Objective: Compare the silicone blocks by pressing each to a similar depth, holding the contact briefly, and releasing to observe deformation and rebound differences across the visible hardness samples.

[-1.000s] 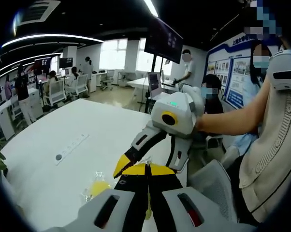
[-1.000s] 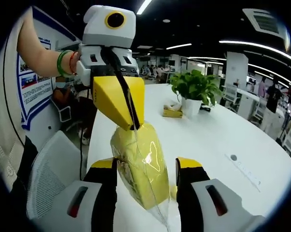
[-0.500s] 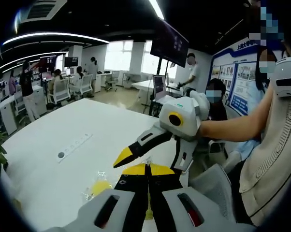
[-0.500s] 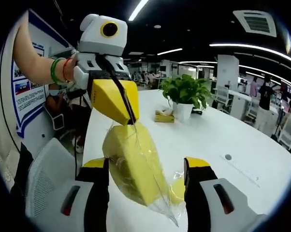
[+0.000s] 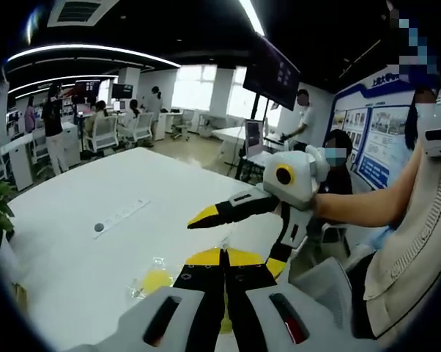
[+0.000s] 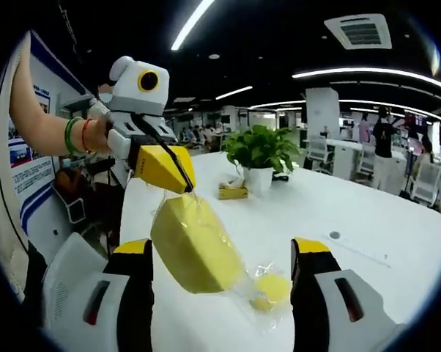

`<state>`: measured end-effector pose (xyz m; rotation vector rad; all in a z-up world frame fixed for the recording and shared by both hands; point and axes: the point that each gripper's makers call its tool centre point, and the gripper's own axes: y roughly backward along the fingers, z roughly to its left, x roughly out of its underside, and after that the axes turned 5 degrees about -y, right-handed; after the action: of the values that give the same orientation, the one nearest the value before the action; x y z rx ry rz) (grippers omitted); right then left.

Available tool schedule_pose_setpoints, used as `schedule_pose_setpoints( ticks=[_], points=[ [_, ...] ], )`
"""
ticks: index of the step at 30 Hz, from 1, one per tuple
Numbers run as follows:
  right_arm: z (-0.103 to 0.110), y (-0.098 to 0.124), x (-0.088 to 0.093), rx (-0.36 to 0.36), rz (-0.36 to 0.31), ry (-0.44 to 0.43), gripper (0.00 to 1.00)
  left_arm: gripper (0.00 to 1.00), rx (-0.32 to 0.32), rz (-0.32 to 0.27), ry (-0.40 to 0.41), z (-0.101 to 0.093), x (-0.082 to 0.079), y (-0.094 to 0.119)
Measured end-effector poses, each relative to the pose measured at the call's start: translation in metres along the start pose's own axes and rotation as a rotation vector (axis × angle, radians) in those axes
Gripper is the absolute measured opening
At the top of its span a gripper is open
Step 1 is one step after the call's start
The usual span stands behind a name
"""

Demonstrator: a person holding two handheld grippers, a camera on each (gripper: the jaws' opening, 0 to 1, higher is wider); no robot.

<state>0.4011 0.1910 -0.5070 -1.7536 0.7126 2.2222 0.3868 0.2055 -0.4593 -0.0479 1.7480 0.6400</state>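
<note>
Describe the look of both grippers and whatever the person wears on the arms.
Both grippers have white moulded bodies with black fingers capped in yellow. The left gripper carries a yellow-ringed round lens, black cabling and broad yellow pads. The right gripper is slimmer, with a small green light. Green and orange bracelets circle one wrist; a beige ribbed top is worn.

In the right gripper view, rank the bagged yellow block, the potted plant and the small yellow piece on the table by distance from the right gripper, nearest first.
1. Bagged yellow block, hanging between the right gripper's jaws.
2. Small yellow piece, on the table just beyond.
3. Potted plant, far up the table.
</note>
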Motion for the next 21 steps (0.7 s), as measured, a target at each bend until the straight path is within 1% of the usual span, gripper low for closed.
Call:
schedule_pose_setpoints(
  ticks=[2,9,12,18,21],
  points=[
    [-0.002,0.004,-0.001,0.014,-0.016,-0.014,0.74,0.0,-0.004,-0.012,0.014,0.001,0.0,0.001],
    [-0.007,0.017,0.002,0.061,-0.024,-0.025,0.74,0.0,-0.035,-0.03,0.039,0.009,0.001,0.006],
    [-0.009,0.023,0.001,0.08,-0.039,-0.036,0.74,0.0,-0.045,-0.034,0.046,0.011,0.002,0.007],
    [-0.011,0.041,-0.002,0.128,-0.086,-0.057,0.76,0.0,-0.065,-0.041,0.058,0.015,0.005,0.011],
    [-0.011,0.049,0.0,0.146,-0.091,-0.072,0.76,0.0,-0.079,-0.043,0.07,0.018,0.008,0.012]
  ],
)
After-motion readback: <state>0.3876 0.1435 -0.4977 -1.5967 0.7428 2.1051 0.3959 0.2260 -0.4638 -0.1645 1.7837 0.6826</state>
